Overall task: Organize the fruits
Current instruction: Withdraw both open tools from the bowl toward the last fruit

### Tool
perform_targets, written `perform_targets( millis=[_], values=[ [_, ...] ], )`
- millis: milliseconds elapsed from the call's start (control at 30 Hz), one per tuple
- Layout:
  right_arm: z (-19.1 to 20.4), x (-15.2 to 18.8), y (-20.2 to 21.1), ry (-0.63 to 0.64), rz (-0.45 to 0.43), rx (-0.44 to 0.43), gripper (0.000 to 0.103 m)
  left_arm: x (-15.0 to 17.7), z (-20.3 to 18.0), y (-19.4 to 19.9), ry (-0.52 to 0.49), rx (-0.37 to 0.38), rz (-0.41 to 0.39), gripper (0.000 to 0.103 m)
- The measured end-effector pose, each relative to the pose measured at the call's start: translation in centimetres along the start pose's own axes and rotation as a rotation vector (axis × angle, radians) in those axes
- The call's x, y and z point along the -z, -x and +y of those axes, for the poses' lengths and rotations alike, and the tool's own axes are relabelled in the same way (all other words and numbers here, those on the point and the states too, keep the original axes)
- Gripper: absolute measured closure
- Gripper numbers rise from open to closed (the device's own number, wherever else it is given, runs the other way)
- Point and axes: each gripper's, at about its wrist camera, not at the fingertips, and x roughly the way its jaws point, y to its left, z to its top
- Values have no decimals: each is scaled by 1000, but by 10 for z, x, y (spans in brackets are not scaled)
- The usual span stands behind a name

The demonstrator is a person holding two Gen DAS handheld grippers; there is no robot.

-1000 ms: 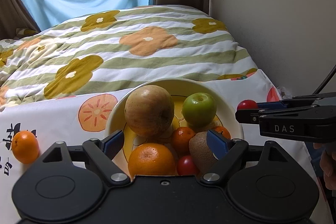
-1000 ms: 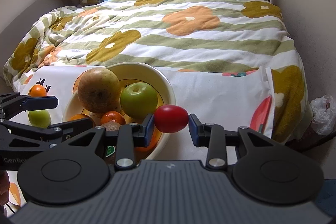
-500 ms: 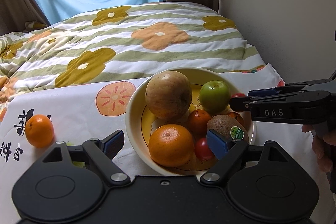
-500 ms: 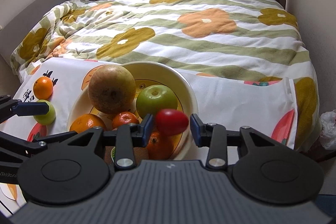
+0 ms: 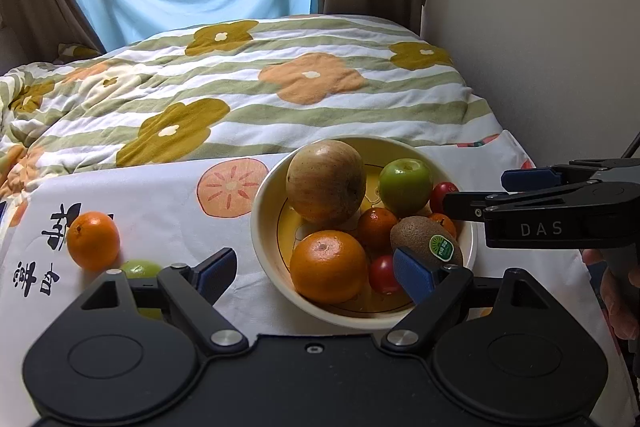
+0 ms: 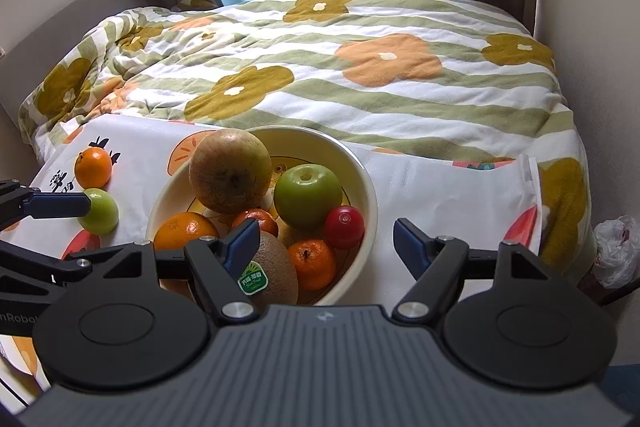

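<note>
A cream bowl (image 6: 360, 171) (image 5: 264, 203) on the white fruit-print cloth holds a big brown pear (image 6: 230, 177), a green apple (image 6: 308, 197), a red tomato (image 6: 344, 227), oranges, a kiwi (image 6: 272, 271) and another small tomato (image 5: 384, 274). My right gripper (image 6: 326, 243) is open and empty above the bowl's near right rim; the red tomato lies in the bowl beyond it. My left gripper (image 5: 316, 271) is open and empty at the bowl's near left side. An orange (image 5: 93, 241) and a small green fruit (image 6: 100, 211) lie on the cloth left of the bowl.
A flowered striped duvet (image 6: 360, 67) covers the bed behind the cloth. A wall runs along the right (image 5: 540, 27), curtains and a window stand at the back. A plastic bag (image 6: 614, 247) lies on the floor at the right.
My right gripper has opened and let the red tomato go into the bowl beside the green apple. My left gripper has drawn back to the left; the loose green fruit now shows.
</note>
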Motion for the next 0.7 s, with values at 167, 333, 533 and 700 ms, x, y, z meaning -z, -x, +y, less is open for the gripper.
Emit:
perform_targets(
  millis=[167, 333, 533, 700],
  values=[
    [6, 2, 21, 1, -23, 13, 15, 3, 1, 18, 7, -5, -32, 14],
    [14, 7, 42, -3, -30, 25, 15, 12, 7, 40, 27, -14, -47, 14],
    [25, 14, 57, -17, -12, 25, 15, 28, 24, 62, 66, -37, -54, 14],
    [40, 23, 60, -45, 7, 21, 11, 44, 48, 76, 110, -74, -73, 11]
  ],
)
